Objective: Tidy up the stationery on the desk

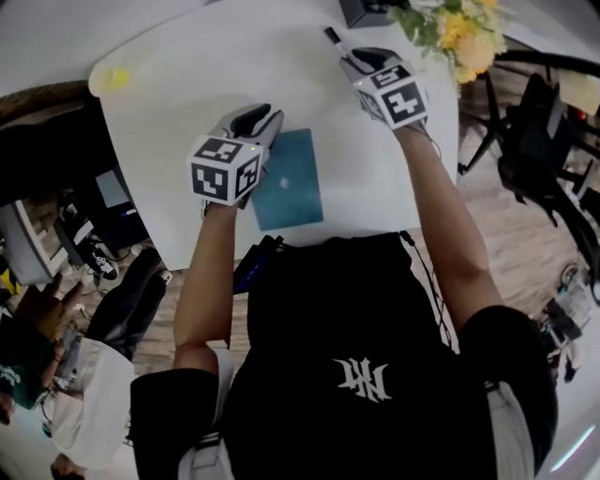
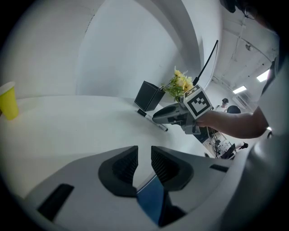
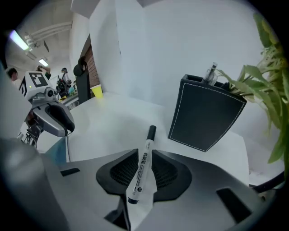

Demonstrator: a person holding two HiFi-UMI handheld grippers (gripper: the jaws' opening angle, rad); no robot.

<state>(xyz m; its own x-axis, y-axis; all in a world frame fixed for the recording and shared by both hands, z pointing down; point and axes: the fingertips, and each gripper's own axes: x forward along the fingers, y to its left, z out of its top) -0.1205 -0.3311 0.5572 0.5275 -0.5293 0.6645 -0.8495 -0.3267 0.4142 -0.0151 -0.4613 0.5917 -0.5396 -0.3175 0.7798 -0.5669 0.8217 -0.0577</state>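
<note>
A white marker (image 3: pixel 143 164) with a black cap lies between the pads of my right gripper (image 3: pixel 144 154), which is shut on it; its cap points at the black pen holder (image 3: pixel 205 115). In the head view the marker (image 1: pixel 332 37) sticks out past the right gripper (image 1: pixel 361 58) near the pen holder (image 1: pixel 361 9). My left gripper (image 1: pixel 262 118) hovers at the left edge of a blue notebook (image 1: pixel 291 192). Its jaws (image 2: pixel 144 158) stand slightly apart with nothing between them, and the notebook (image 2: pixel 151 198) shows just beneath.
A yellow cup (image 1: pixel 114 77) stands at the far left corner of the white table (image 1: pixel 216 66). Yellow flowers (image 1: pixel 459 28) stand right of the pen holder. Black chairs (image 1: pixel 539 141) are off the table's right edge, and clutter lies on the floor at the left.
</note>
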